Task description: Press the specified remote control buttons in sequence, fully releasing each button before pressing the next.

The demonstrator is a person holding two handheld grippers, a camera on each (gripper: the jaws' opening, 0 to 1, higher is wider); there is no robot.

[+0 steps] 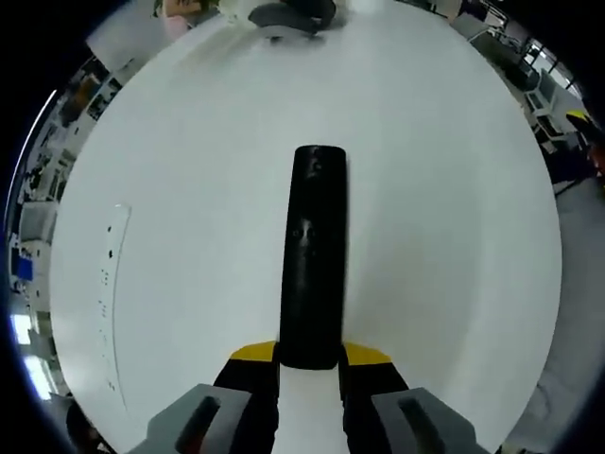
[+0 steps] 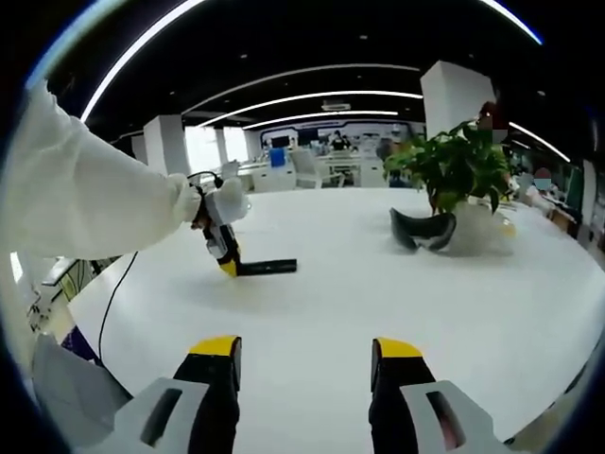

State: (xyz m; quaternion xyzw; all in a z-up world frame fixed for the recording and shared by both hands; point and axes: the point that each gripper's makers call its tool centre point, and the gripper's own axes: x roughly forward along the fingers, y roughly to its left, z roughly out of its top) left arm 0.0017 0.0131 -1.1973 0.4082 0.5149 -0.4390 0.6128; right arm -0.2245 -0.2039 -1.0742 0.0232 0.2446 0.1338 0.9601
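Remote control (image 1: 317, 255) lies flat on the white bench (image 1: 454, 246), near end pinched between the yellow-tipped jaws of the left gripper (image 1: 309, 364), which is closed on it. In the right gripper view the same remote (image 2: 265, 268) sticks out sideways from the left gripper (image 2: 227, 253), held by a gloved hand (image 2: 222, 200) on a white sleeve (image 2: 85, 203). Right gripper (image 2: 307, 364) hovers well apart from it, jaws wide, nothing between them.

Risks, as a guess: grip is only on the very end, so a downward press further along could tip or swivel the remote out of the jaws. Button positions are barely readable on the black face, so a wrong button is likely. Right gripper needs a long approach; coming in wide could hit two buttons at once.

Left gripper view gives the remote's top face and a faint white strip (image 1: 112, 284) on the bench. Right gripper view gives the holding hand, a potted plant (image 2: 454, 170), a dark headset-like object (image 2: 423, 230), and the office behind.
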